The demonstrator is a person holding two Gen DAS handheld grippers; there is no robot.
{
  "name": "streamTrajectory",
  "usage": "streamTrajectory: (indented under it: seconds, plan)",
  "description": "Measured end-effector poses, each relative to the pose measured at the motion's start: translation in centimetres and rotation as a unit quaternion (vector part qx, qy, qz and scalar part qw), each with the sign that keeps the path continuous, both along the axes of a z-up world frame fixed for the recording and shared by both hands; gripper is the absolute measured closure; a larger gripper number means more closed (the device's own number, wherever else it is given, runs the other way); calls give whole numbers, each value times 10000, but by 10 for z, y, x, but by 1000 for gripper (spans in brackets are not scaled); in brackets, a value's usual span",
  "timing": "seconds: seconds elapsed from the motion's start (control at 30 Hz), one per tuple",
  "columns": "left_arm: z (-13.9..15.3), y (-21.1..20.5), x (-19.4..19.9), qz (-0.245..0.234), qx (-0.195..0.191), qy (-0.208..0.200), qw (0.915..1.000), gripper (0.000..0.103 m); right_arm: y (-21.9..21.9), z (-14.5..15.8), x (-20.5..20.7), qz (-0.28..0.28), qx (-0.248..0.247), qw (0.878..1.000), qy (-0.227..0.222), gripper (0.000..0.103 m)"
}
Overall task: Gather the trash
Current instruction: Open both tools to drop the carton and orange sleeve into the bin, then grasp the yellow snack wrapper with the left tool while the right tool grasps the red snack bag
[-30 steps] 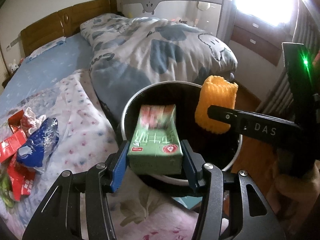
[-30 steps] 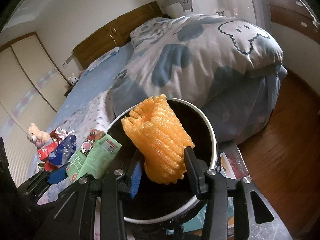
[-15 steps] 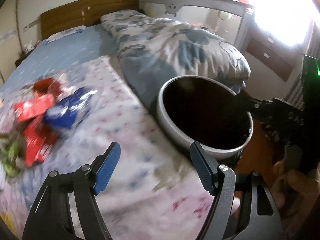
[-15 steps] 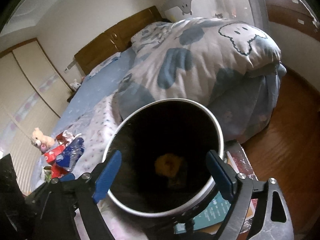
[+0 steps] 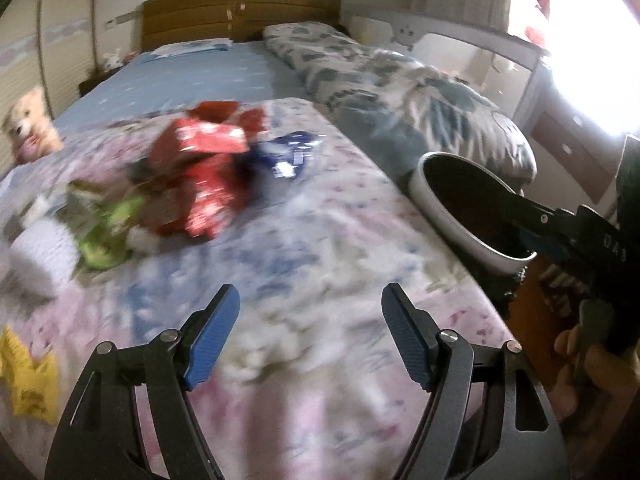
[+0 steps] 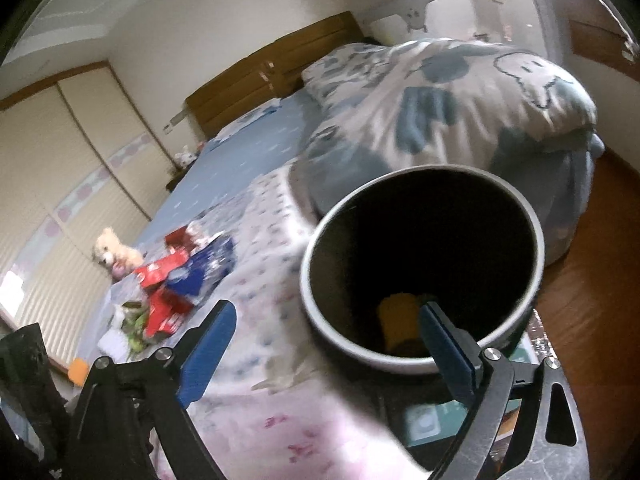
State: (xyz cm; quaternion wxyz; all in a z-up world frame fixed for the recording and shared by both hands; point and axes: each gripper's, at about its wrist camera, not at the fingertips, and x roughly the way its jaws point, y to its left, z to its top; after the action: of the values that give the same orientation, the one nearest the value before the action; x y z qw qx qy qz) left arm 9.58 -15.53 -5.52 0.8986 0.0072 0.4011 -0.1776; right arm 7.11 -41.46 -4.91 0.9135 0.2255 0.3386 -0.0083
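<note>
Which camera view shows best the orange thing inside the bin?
The right wrist view: it looks down into the bin, where the orange foam piece lies at the bottom. The left wrist view shows only the bin's rim and dark inside.

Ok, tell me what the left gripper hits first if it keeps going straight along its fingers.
Most likely the floral bedspread: the left gripper is open and empty, angled down at bare cloth. The red wrappers lie further on and left of its line, though blur makes depth uncertain.
</note>
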Motion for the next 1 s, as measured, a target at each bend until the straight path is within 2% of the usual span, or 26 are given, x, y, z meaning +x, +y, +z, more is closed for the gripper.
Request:
streamTrajectory:
  seconds: [0.47, 1.0]
  plan:
    - [8, 84, -28, 809, -76, -175, 9965, 28, 86, -4, 11, 778, -13, 9970, 0, 9]
    - [20, 164, -72, 1752, -187, -431, 9834, 28, 161, -7, 21, 1542, -87, 9880, 50, 9]
